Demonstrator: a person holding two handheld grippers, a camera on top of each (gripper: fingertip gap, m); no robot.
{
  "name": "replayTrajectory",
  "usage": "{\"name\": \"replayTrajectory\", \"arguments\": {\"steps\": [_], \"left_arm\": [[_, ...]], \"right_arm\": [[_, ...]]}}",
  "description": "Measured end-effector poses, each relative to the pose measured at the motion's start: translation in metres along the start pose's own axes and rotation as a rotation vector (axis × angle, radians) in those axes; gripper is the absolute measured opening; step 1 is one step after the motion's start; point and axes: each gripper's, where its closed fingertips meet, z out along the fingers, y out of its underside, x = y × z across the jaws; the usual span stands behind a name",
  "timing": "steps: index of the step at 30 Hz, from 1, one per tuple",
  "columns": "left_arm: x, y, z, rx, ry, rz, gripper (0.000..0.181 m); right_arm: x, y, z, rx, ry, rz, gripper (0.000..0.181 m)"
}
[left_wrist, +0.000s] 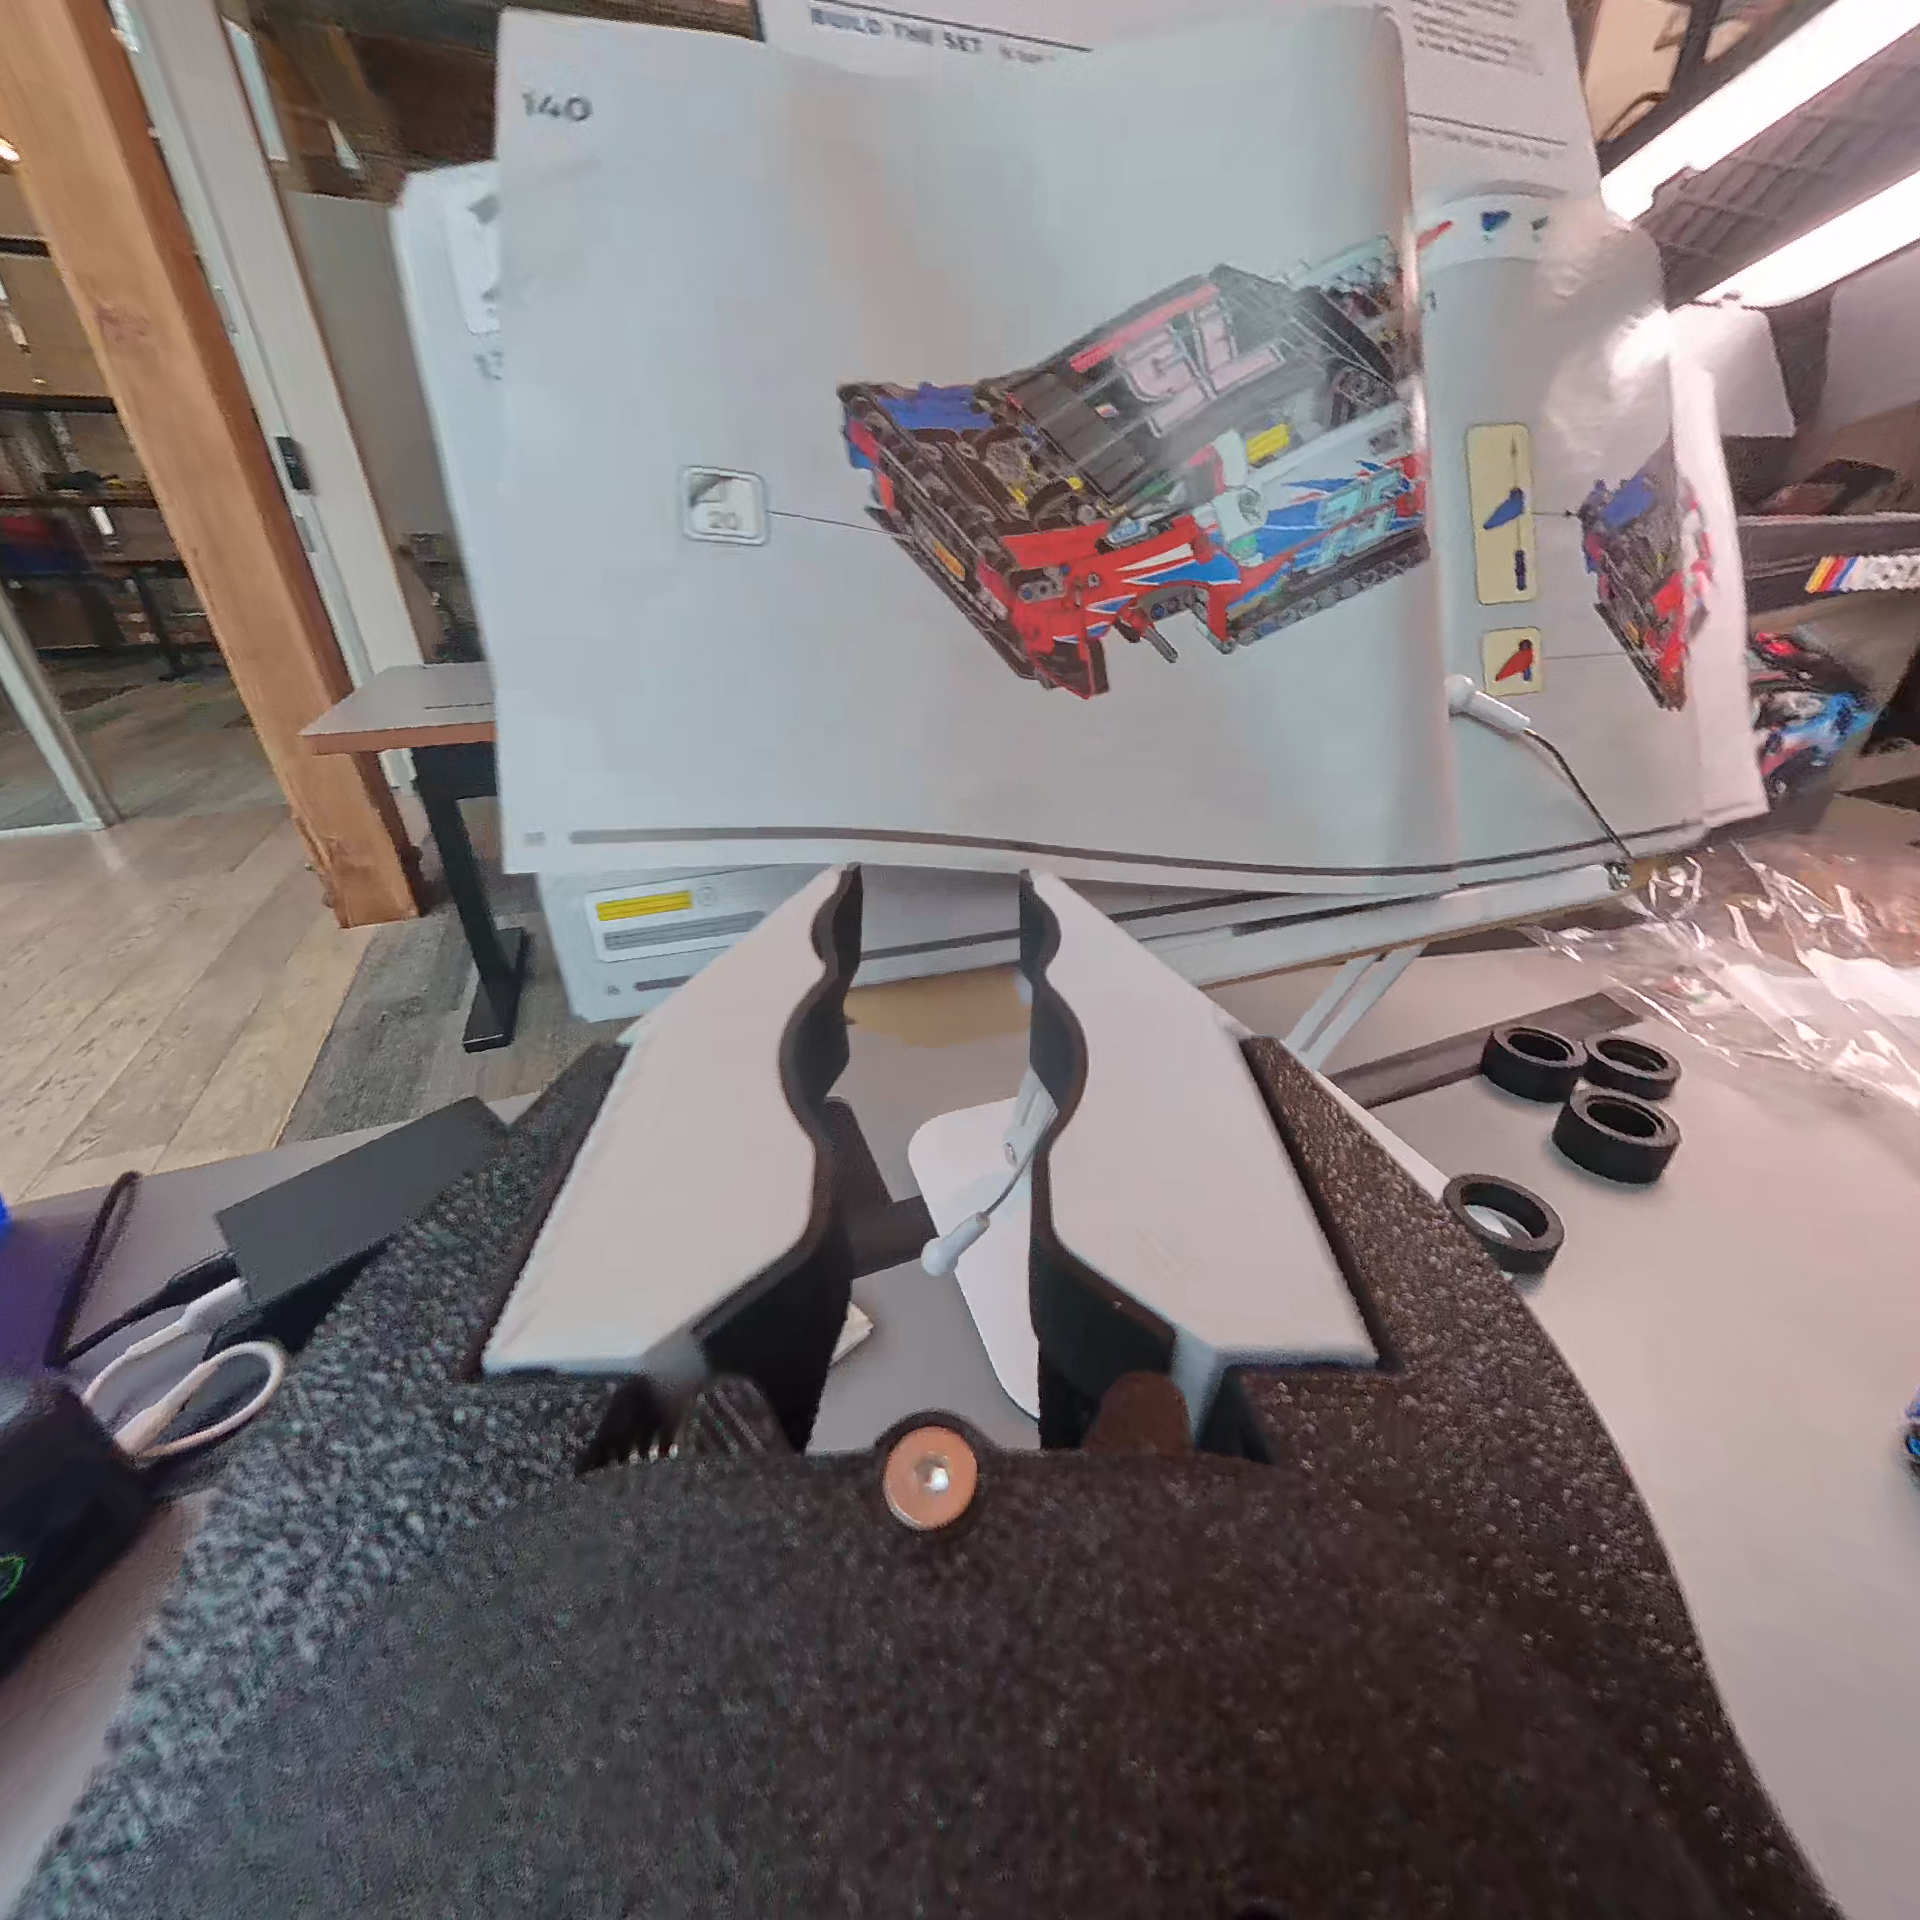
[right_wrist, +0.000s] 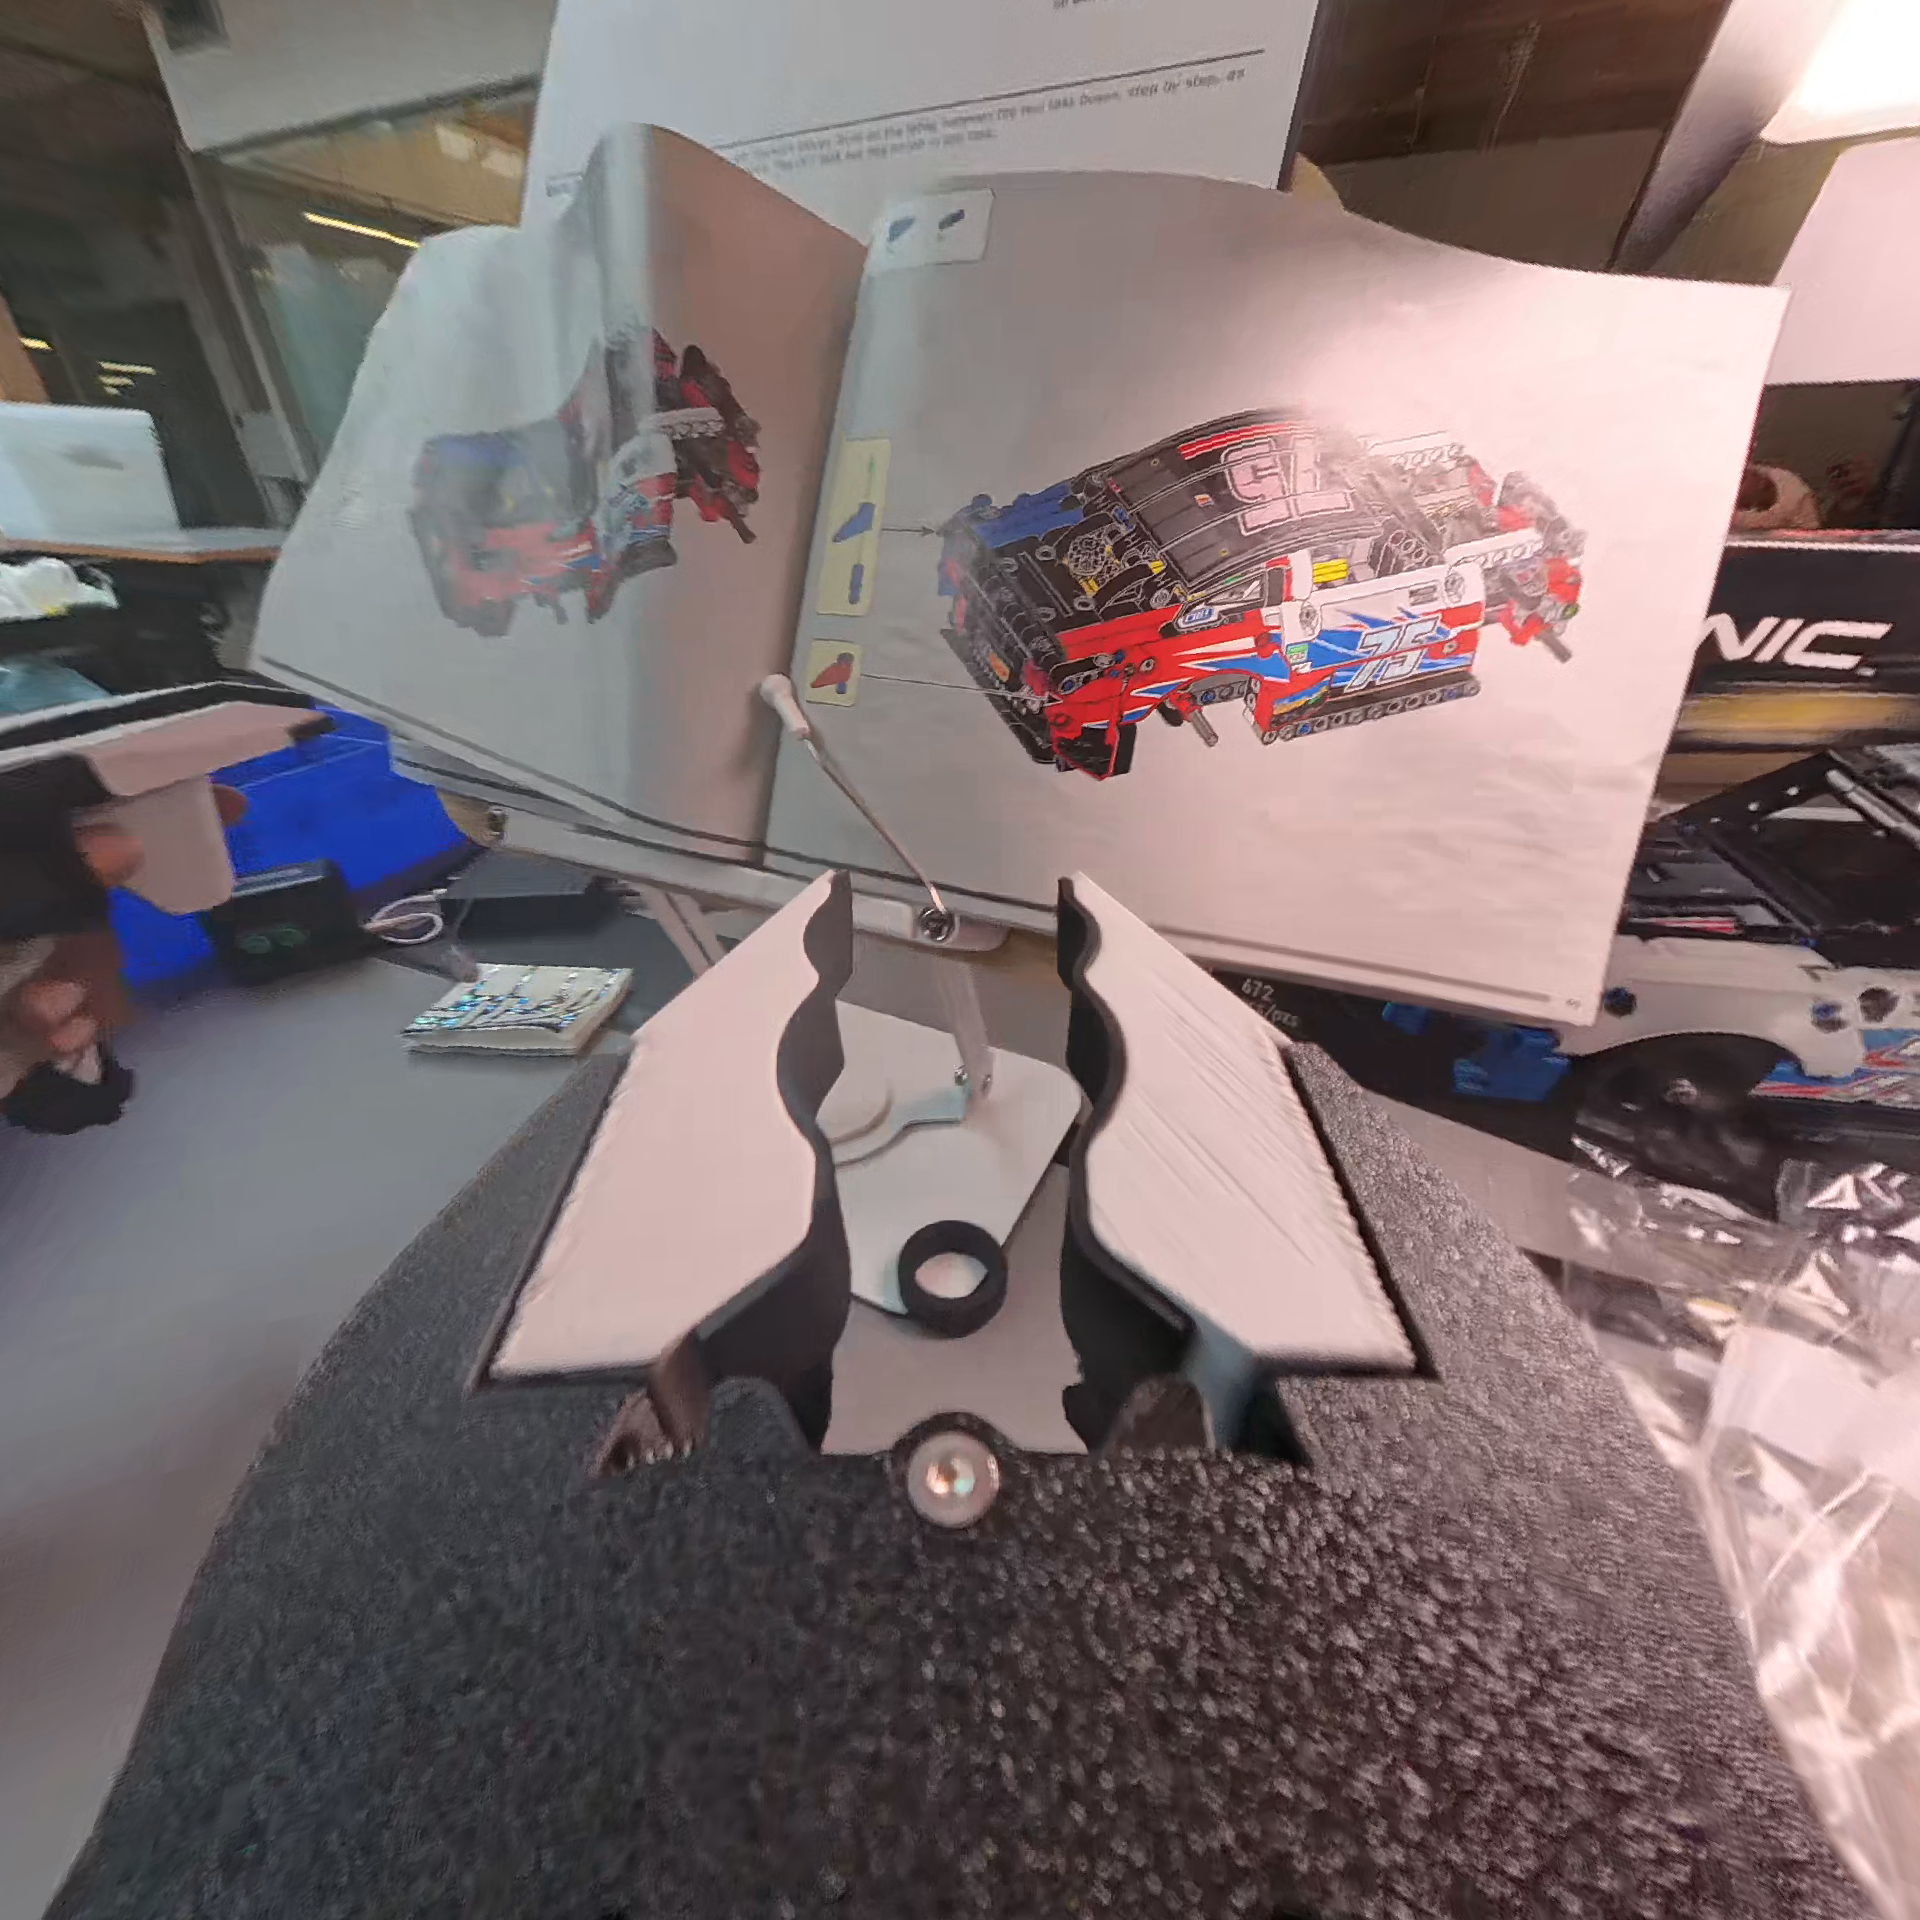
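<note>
Booklet (left_wrist: 966, 457) — open, pages curling, colour car diagrams — stands on a white stand (right_wrist: 966, 1101) on the grey table (left_wrist: 1714, 1351). Left gripper (left_wrist: 940, 883) and right gripper (right_wrist: 951, 894): both released, empty, just before it. Black tyres (left_wrist: 1616, 1132) lie nearby.

Each tool (left_wrist: 940, 883) (right_wrist: 954, 894): grey fingers w/ wavy black pads, black textured body, silver screw.

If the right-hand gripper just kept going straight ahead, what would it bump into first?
Probably the white book stand and the open instruction booklet propped on it, straight ahead of the open right gripper. A black rubber tyre lies lower on the stand's base; depth is unclear.
</note>
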Motion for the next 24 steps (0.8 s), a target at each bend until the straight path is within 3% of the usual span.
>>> {"name": "replayTrajectory", "arguments": {"steps": [4, 10, 14, 20, 24], "left_arm": [[-0.023, -0.018, -0.017, 0.059, -0.103, -0.087, 0.031], [-0.020, -0.039, -0.048, 0.081, -0.094, -0.080, 0.032], [0.016, -0.021, -0.071, 0.017, 0.056, 0.009, 0.033], [0.040, 0.033, -0.093, -0.037, 0.127, 0.077, 0.040], [0.052, 0.040, -0.090, -0.051, 0.199, 0.033, 0.057]], "right_arm": [[-0.019, 0.013, -0.031, 0.013, -0.029, 0.057, 0.040], [-0.030, 0.023, -0.033, 0.036, -0.064, 0.020, 0.039], [-0.041, 0.023, -0.033, 0.050, -0.089, -0.019, 0.040], [-0.052, 0.023, -0.035, 0.067, -0.104, -0.091, 0.051], [-0.057, 0.023, -0.038, 0.078, -0.123, -0.116, 0.032]]}}
